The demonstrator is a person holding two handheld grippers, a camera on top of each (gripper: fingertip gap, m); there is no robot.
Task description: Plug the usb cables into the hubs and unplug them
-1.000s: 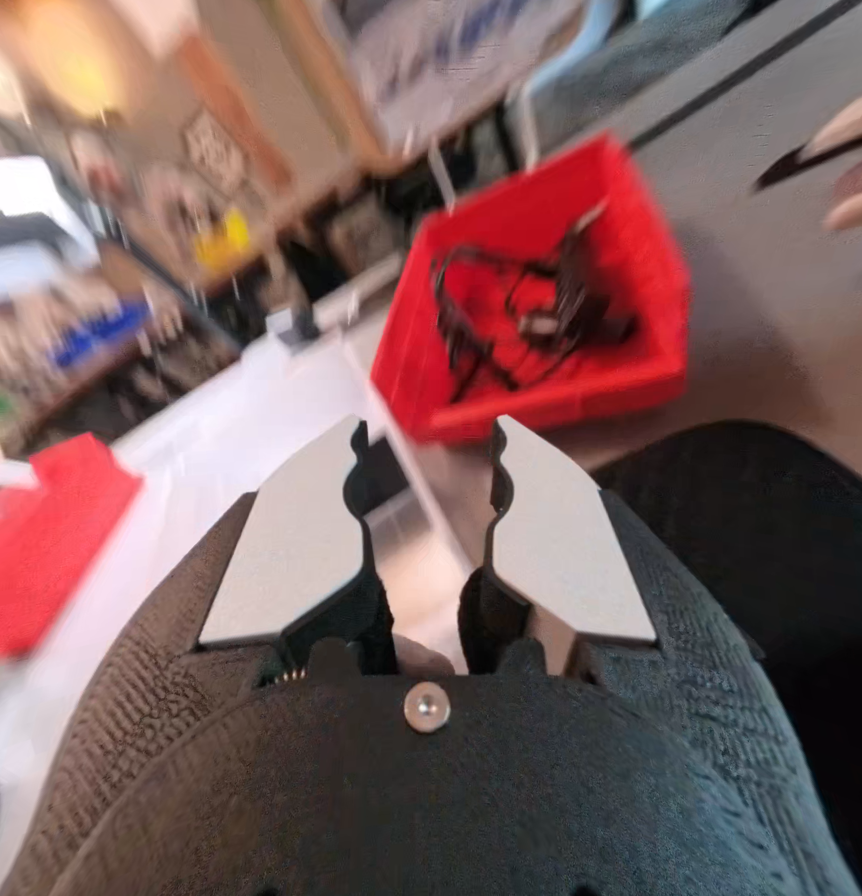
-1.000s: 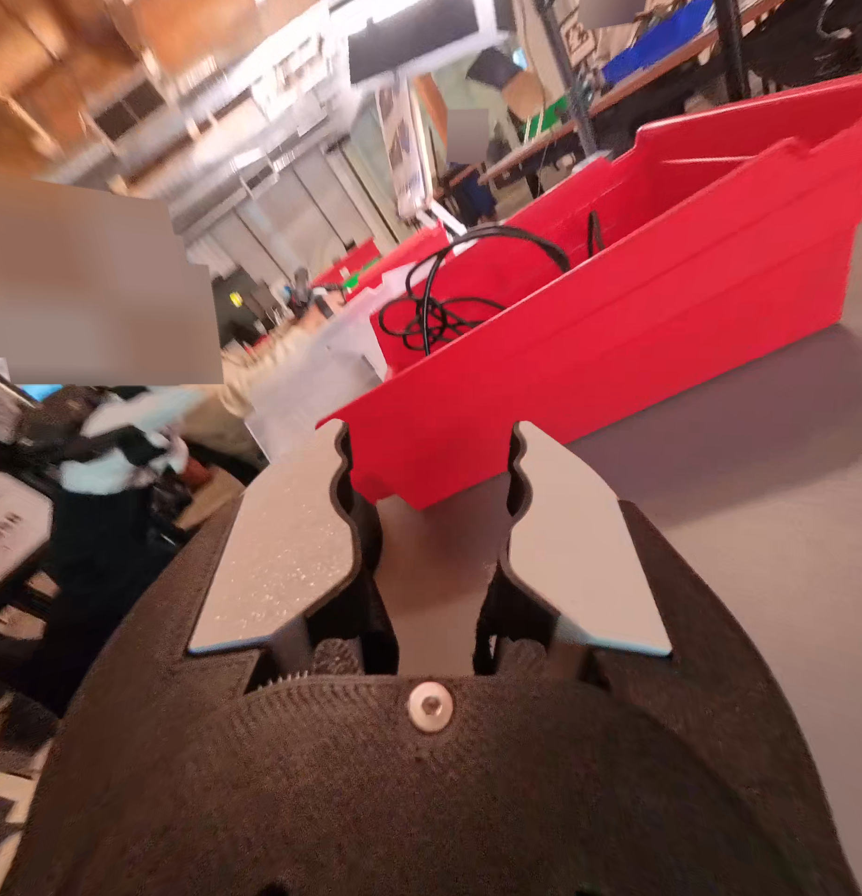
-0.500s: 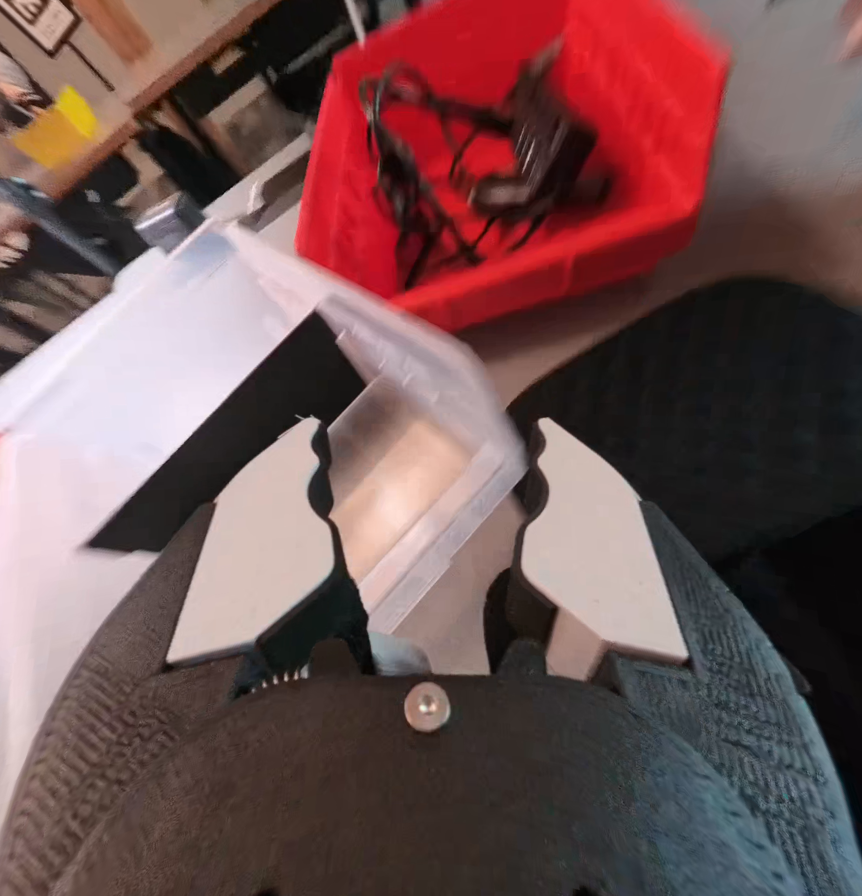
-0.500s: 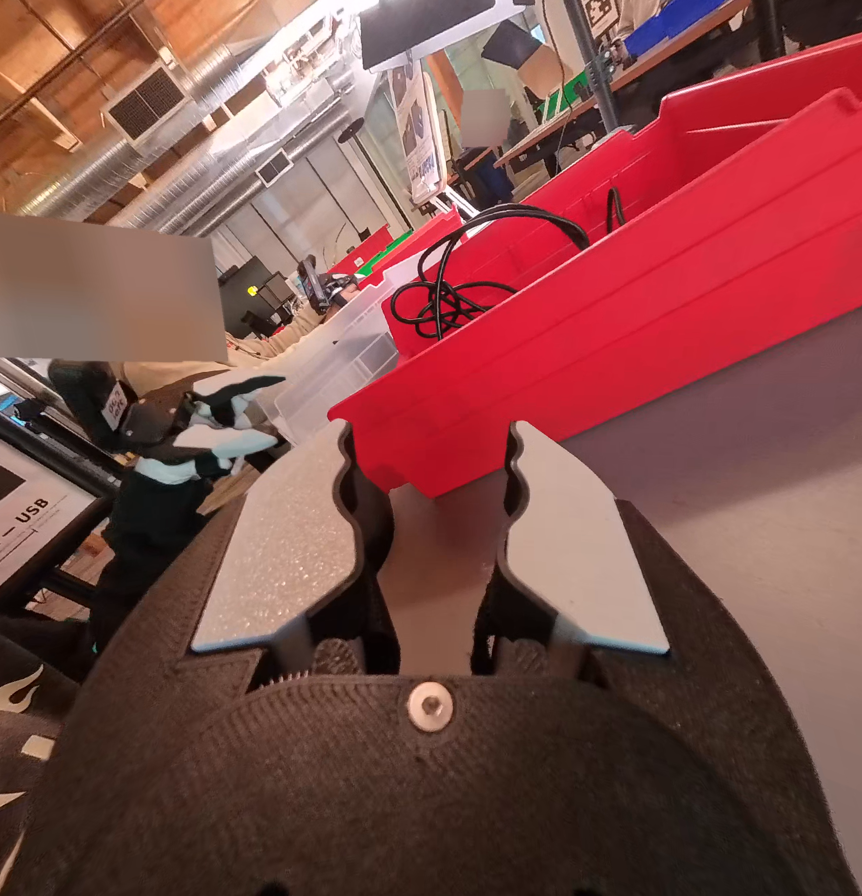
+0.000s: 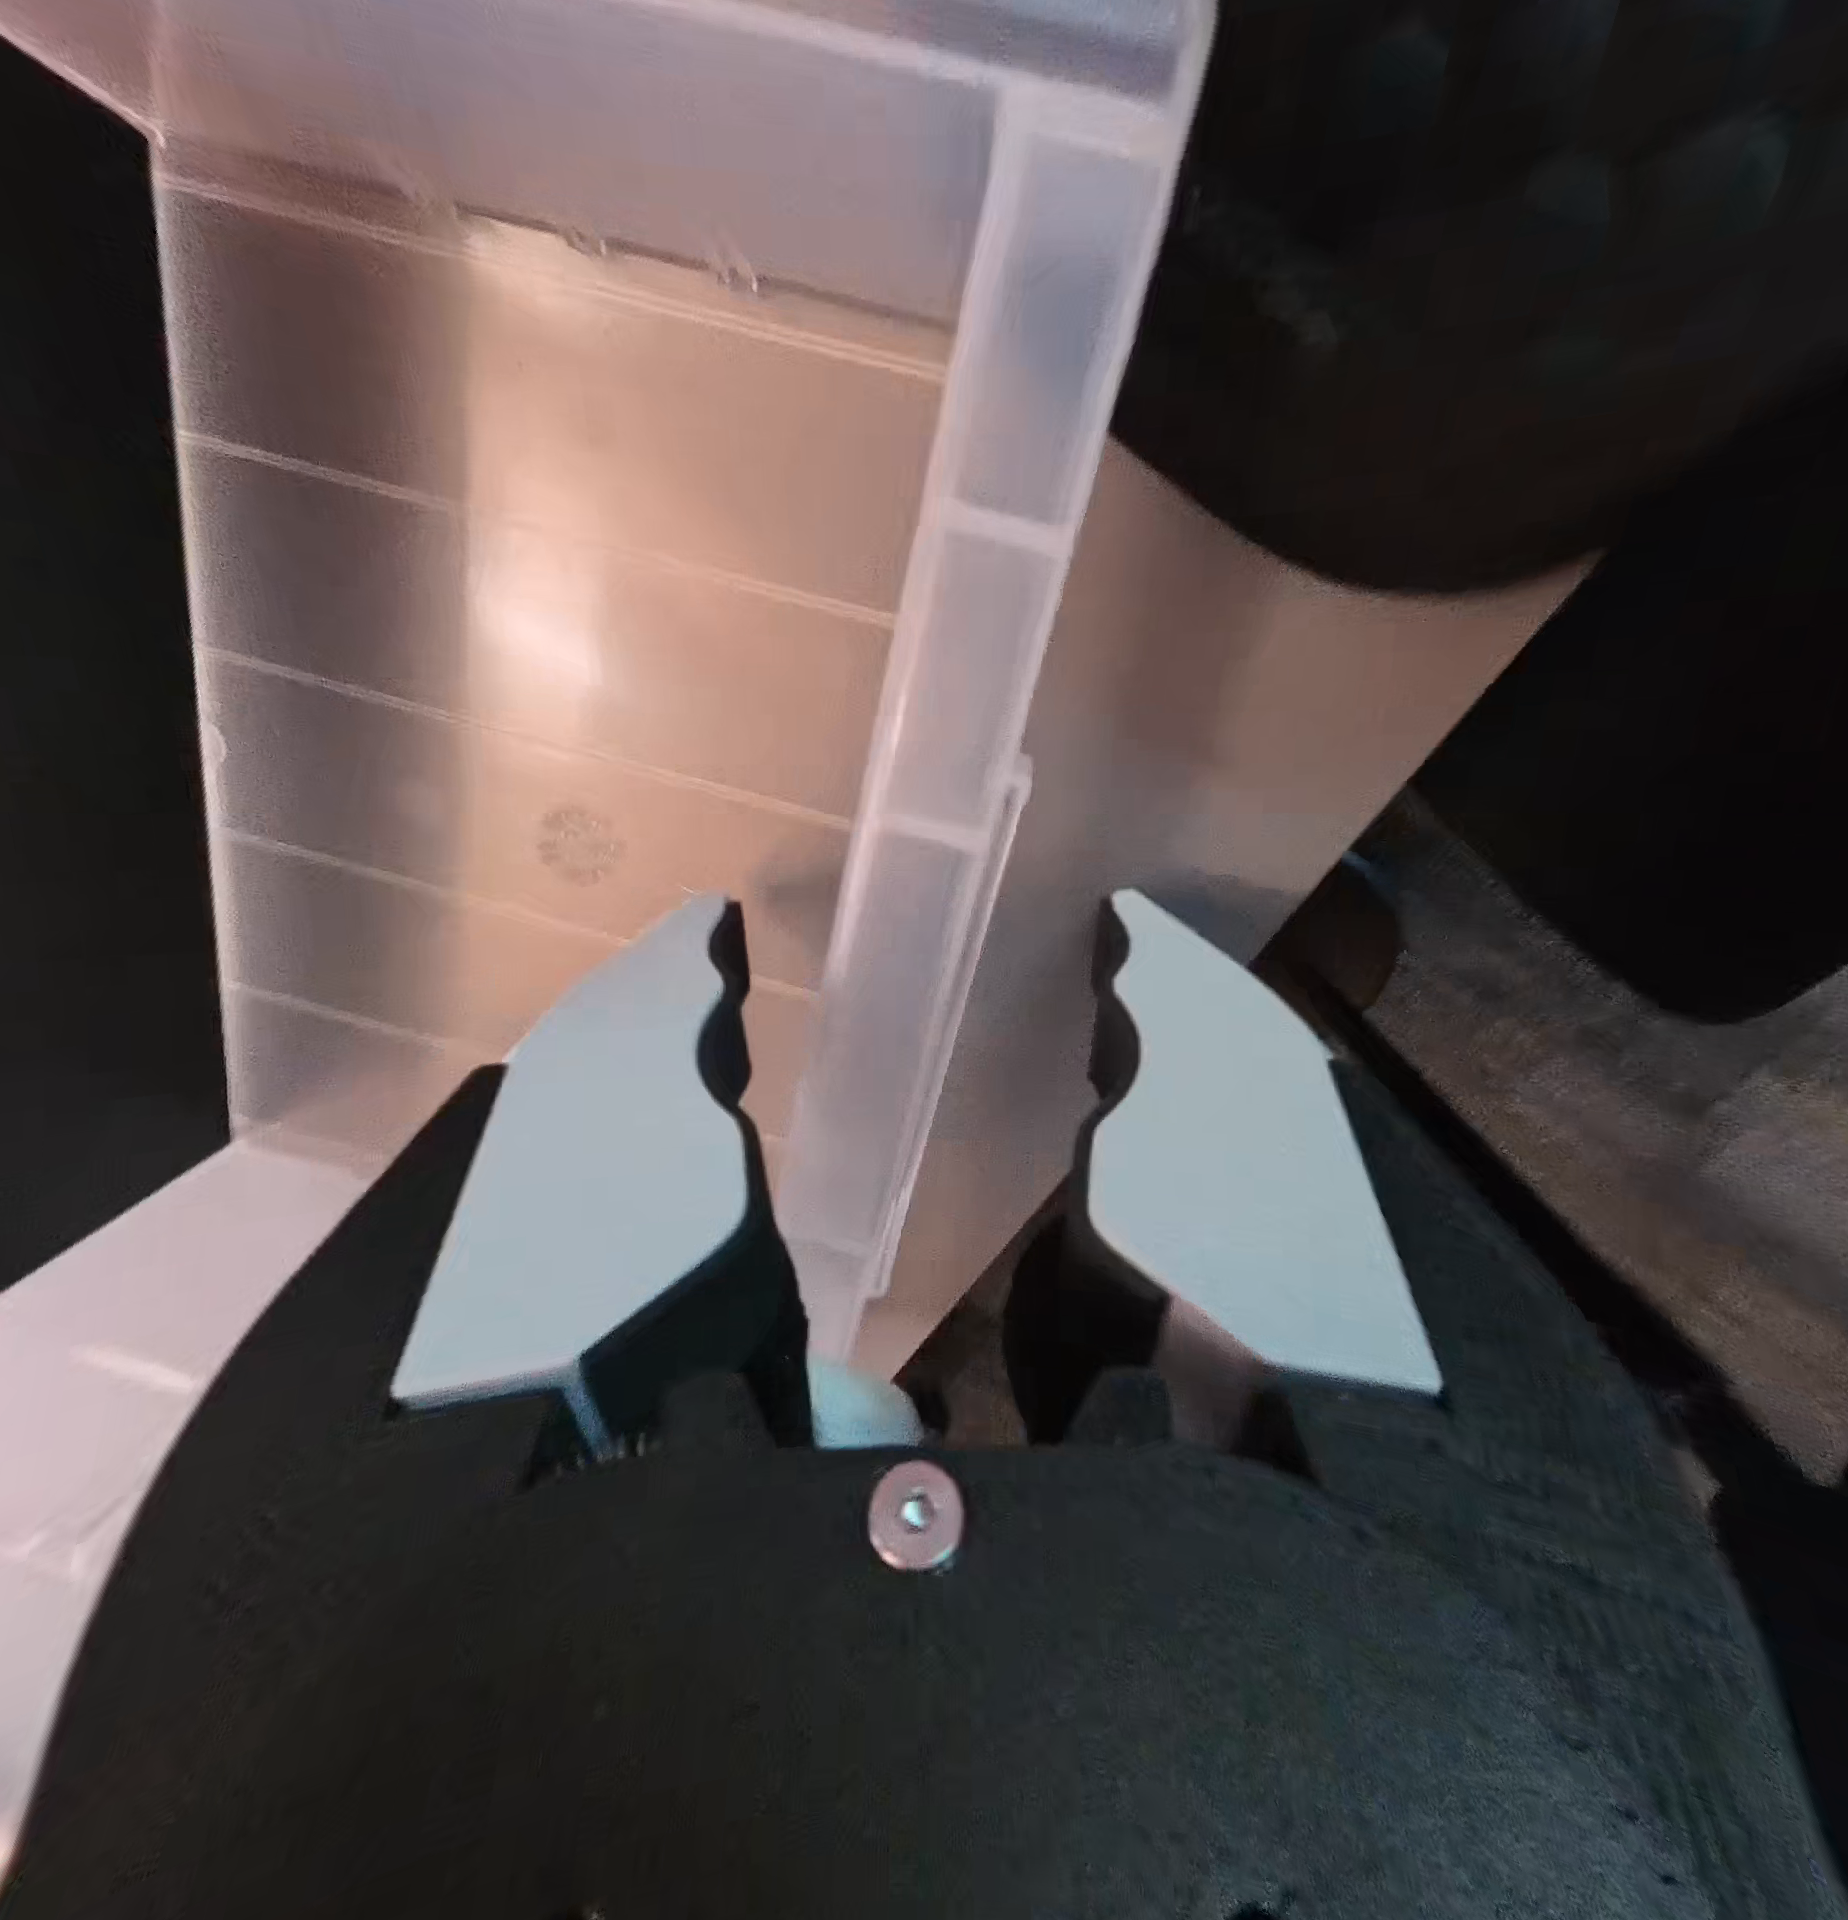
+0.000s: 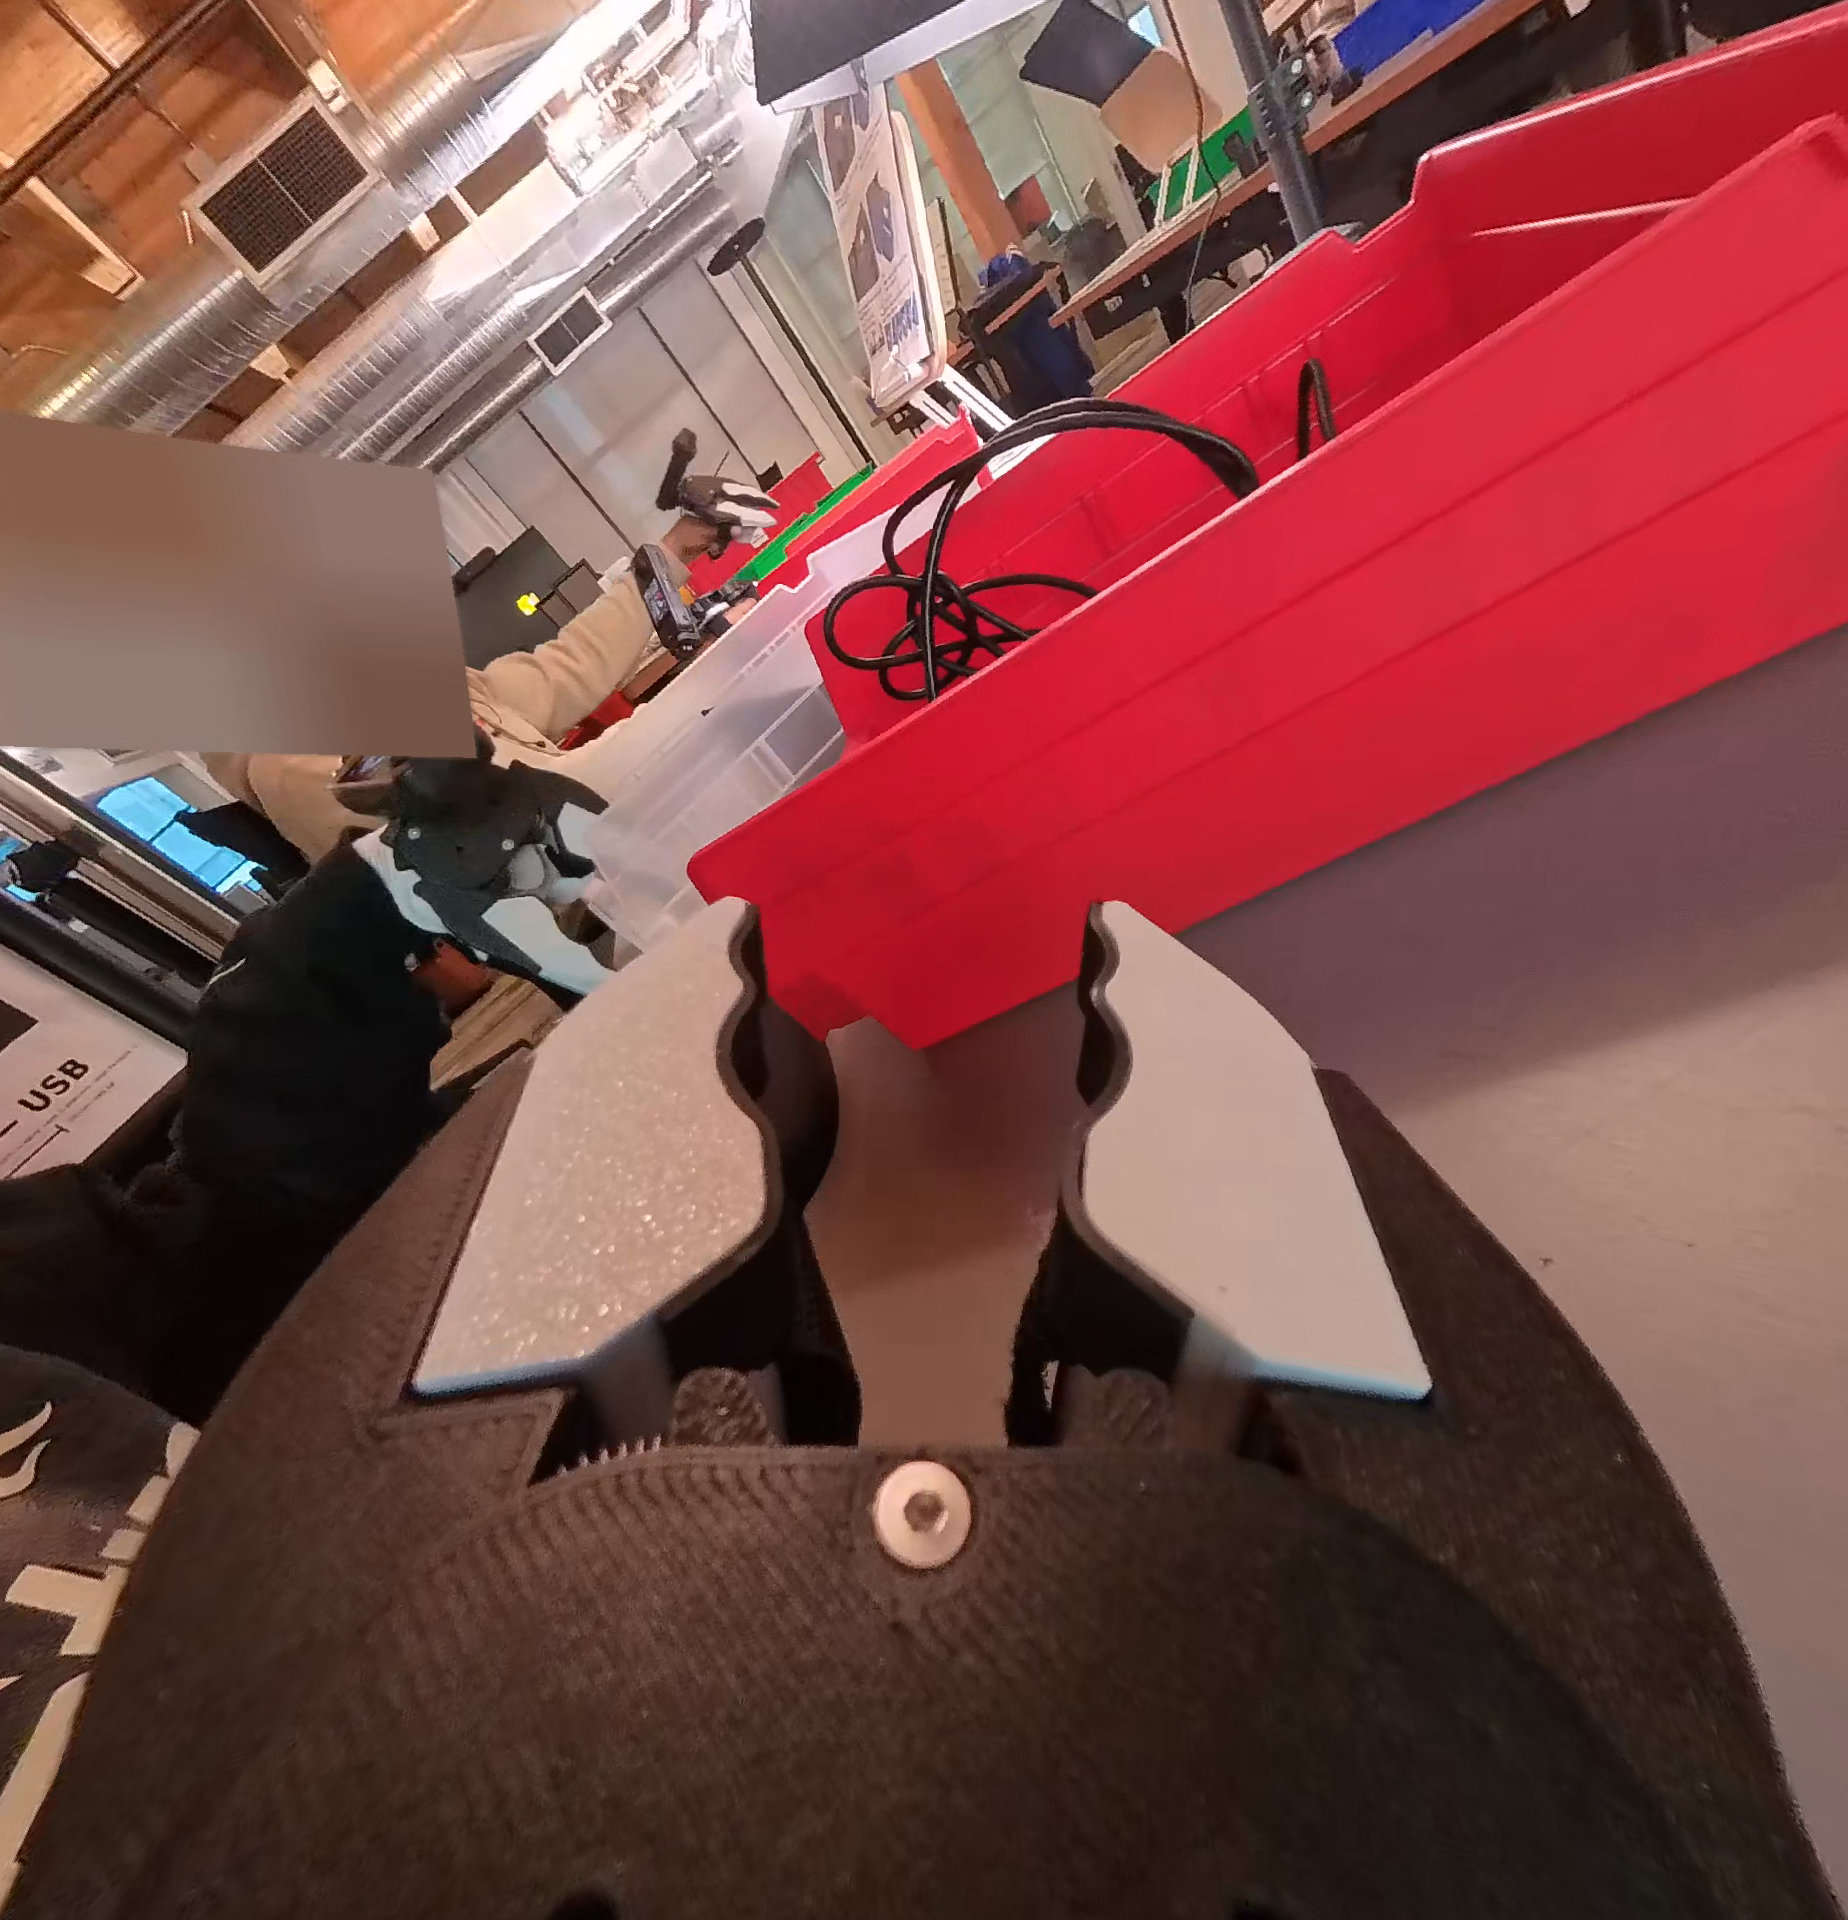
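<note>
We see the black cables (image 6: 961, 582) lying tangled in the red bin (image 6: 1367, 665), which sits on the grey worktop (image 6: 1574, 1039). Our right tongs (image 6: 920, 940) are spread apart and grasp nothing, low over the worktop, just before the bin's near corner. Our left tongs (image 5: 915, 925) are also released, their 2 tips on either side of the rim of a clear plastic box (image 5: 546, 582); whether they touch it we cannot tell.
</note>
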